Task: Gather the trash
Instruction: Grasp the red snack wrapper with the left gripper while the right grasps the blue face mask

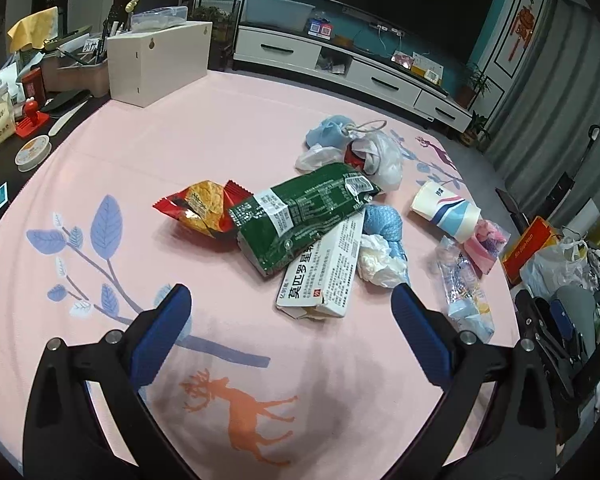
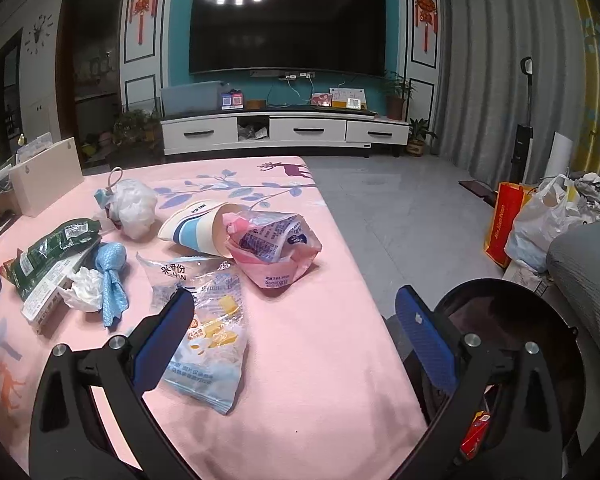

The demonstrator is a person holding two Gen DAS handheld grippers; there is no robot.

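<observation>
Both grippers, left [image 1: 292, 308] and right [image 2: 296, 312], hover empty with jaws wide over the counter [image 2: 320, 360], trash piled around the cup [image 2: 198, 230], bin [image 2: 508, 344] just off its edge for drops.

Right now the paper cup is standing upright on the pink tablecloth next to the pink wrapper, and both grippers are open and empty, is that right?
Not quite. The paper cup is lying on its side, not upright, as the right wrist view shows. The rest holds: it lies on the pink tablecloth by the pink wrapper, and the left gripper and right gripper are open and empty.
</observation>
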